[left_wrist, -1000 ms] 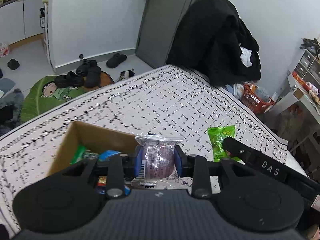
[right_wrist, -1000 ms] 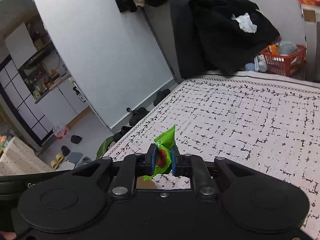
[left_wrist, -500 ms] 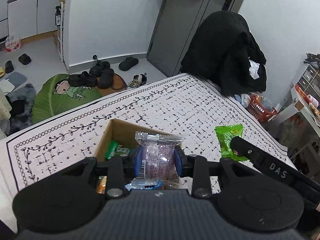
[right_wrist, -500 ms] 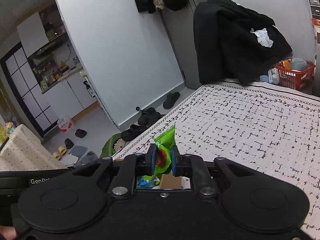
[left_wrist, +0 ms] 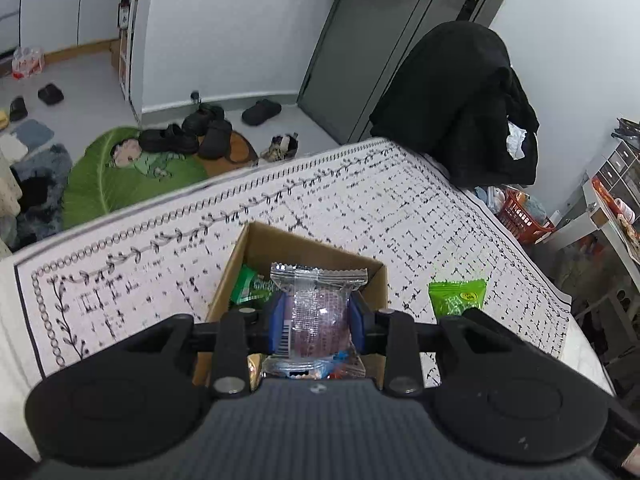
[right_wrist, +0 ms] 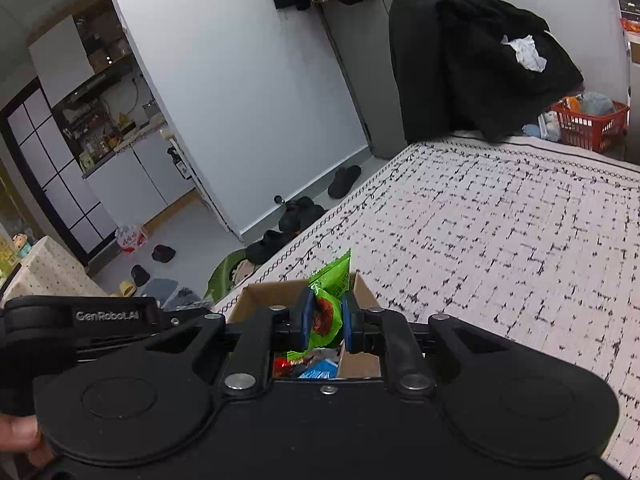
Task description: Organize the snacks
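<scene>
The left gripper (left_wrist: 318,317) is clenching a clear purple snack packet (left_wrist: 318,316) at lower centre, above the open cardboard box (left_wrist: 240,264) on the patterned bench (left_wrist: 360,208). The right gripper (right_wrist: 325,322) is gripping a green snack packet (right_wrist: 330,300) over the same box.

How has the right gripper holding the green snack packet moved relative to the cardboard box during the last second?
Yes. The right gripper with its green snack packet has come over the brown cardboard box, which now shows directly beneath it.

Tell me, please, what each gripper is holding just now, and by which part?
The left gripper pinches a clear snack packet across its middle; the right gripper pinches a green snack packet across its lower half.
</scene>
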Tool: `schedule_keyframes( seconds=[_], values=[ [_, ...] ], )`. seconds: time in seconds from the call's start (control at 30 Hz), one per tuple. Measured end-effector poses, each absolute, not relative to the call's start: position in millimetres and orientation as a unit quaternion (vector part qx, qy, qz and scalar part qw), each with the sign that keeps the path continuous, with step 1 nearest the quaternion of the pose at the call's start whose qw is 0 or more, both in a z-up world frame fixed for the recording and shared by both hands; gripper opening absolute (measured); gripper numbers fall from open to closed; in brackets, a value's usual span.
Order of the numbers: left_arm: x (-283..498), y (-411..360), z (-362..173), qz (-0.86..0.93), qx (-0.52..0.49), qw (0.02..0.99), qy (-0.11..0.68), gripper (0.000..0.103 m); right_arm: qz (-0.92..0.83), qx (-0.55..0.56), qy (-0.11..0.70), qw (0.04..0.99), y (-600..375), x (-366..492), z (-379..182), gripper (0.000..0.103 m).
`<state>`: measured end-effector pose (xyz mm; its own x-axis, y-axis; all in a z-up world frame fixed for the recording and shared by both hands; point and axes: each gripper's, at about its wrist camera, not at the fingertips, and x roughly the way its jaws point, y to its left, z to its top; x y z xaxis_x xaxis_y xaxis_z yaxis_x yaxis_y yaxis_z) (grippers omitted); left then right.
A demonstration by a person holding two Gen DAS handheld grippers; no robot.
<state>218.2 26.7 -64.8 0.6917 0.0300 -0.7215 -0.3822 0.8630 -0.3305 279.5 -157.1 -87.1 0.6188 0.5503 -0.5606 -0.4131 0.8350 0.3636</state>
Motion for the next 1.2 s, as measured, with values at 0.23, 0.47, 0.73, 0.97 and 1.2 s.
schedule_keyframes(
  seconds=[0.23,0.47,0.73,0.97,1.2],
  values=[
    [221.5,39.2,-82.0,0.122,-0.255,0.875,0.393,0.038,0.286,0.104,0.358,0.883,-147.3,280.4,-92.5,0.015],
    [221.8,51.0,-84.1,0.127,-0.26,0.873,0.392,0.051,0.302,0.107,0.386,0.865,-137.5,275.6,-101.7,0.015],
    [219.3,54.8,-86.8,0.122,-0.263,0.869,0.401,0.066,0.301,0.098,0.411,0.855,-129.1,265.4,-106.1,0.018],
    [223.9,56.5,-87.0,0.114,-0.253,0.865,0.418,0.07,0.284,0.105,0.418,0.856,-136.1,258.1,-102.0,0.03],
    [217.0,53.4,-72.7,0.097,-0.239,0.876,0.408,0.077,0.26,0.111,0.413,0.866,-142.9,250.2,-94.0,0.03]
  ],
)
